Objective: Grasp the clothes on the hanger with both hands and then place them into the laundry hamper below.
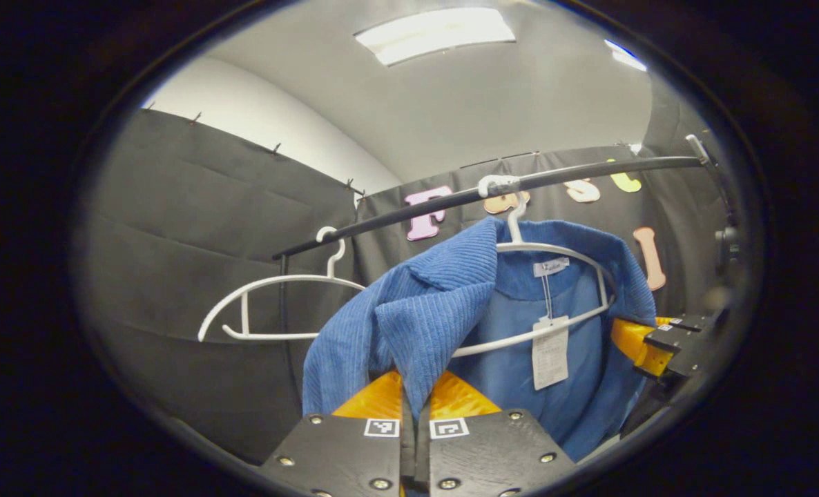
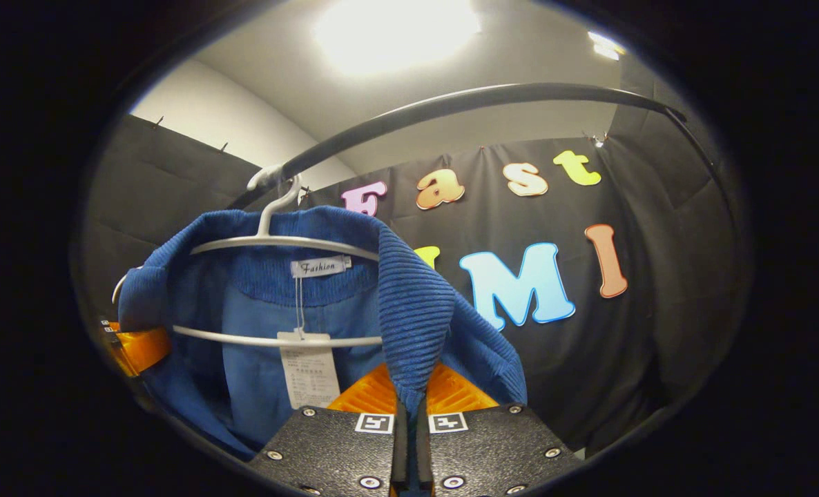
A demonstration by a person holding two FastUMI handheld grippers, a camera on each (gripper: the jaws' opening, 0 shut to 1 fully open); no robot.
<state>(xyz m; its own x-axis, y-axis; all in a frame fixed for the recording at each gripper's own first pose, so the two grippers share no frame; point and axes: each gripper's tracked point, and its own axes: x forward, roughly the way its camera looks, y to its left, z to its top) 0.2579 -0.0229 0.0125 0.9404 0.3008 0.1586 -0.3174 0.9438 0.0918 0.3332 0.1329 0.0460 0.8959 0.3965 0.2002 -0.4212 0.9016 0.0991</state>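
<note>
1. Left gripper view: close below the blue jacket point(image 1: 451, 310), angled up toward the rail point(image 1: 492, 193).
2. Right gripper view: equally close, angled up from the opposite side.
3. Shared: jacket, white hanger point(image 2: 278, 241), rail.

A white neck label point(image 2: 320, 266) sewn inside the collar of the blue garment point(image 2: 416, 310) carries a short script word; in the left gripper view the same label point(image 1: 551, 266) is too small to make out. A paper hang tag point(image 2: 309, 376) below it on a string bears rows of fine print, illegible in both views point(image 1: 550, 352). Square black-and-white coded markers point(image 2: 374, 422) sit on the gripper bodies.
</note>
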